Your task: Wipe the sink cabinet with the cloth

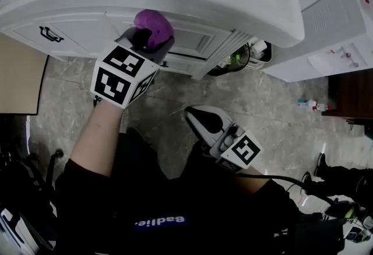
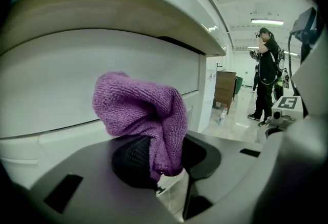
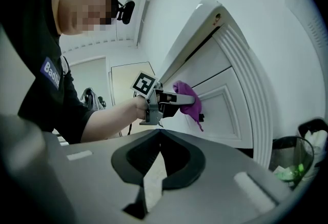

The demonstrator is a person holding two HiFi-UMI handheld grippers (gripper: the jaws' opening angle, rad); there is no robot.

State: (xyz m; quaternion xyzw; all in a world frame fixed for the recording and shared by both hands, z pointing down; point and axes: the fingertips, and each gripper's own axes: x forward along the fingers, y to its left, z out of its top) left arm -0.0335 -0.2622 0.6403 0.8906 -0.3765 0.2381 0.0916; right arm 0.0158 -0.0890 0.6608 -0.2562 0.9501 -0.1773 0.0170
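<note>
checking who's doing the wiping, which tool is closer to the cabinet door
Left. The left tool is up at the cabinet door, with its purple cloth at the panel. The right tool hangs back from the door, lower down, jaws together and empty.

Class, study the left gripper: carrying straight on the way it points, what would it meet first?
The sink cabinet's white door, just ahead; the purple cloth in the left gripper would press on it first, and may already touch.

The head view looks steeply down over the sink cabinet [image 1: 192, 38], the left gripper view faces its front from very near, and the right gripper view from farther back, all sharing that front.
</note>
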